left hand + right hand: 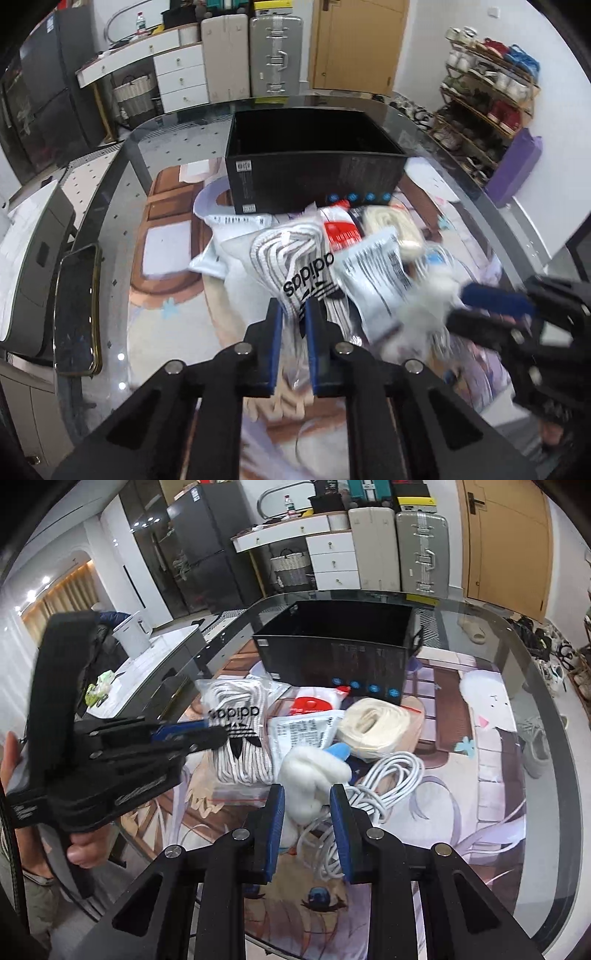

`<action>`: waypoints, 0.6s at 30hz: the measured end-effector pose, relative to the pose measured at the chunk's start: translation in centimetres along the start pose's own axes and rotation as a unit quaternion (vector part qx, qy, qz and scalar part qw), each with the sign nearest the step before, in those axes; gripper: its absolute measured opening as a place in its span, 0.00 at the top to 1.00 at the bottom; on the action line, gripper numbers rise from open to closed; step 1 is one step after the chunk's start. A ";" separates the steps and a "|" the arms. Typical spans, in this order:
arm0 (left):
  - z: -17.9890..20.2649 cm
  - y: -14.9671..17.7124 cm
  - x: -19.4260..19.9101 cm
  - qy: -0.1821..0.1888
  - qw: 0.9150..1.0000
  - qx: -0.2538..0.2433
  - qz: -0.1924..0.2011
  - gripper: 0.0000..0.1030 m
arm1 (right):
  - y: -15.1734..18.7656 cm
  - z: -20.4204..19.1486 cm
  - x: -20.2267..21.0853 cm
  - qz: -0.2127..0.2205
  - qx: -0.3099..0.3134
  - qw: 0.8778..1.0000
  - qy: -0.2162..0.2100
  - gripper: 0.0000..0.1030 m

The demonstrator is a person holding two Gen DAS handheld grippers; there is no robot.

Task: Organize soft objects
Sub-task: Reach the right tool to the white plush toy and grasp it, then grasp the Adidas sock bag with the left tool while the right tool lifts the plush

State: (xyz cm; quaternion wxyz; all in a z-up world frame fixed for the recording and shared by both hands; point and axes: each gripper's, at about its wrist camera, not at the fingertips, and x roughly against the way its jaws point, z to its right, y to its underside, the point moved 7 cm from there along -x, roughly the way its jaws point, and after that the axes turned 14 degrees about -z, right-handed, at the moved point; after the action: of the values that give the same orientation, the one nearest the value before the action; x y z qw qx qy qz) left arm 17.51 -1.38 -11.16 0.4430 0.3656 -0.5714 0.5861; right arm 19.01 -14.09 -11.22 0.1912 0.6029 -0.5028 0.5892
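left hand-held gripper (293,308): clamped | right hand-held gripper (307,797): parted

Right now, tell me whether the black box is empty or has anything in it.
Apparently empty. The black box stands open-topped, and both views show only bare dark inner walls; its floor is mostly hidden.

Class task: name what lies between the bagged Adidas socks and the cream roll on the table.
In the right wrist view, a white printed packet lies between the Adidas socks and cream roll, with a red-and-white pack behind.
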 end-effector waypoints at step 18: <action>-2.1 2.0 1.0 0.018 0.998 0.050 0.015 0.28 | -0.4 -0.1 -1.8 -0.013 -0.061 0.998 -0.016 0.52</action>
State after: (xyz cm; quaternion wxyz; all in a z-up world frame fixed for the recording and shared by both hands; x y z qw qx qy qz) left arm 15.42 0.91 -11.05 0.4256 0.3678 -0.5390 0.6269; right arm 19.66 -13.11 -12.63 0.2270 0.6056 -0.5330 0.5455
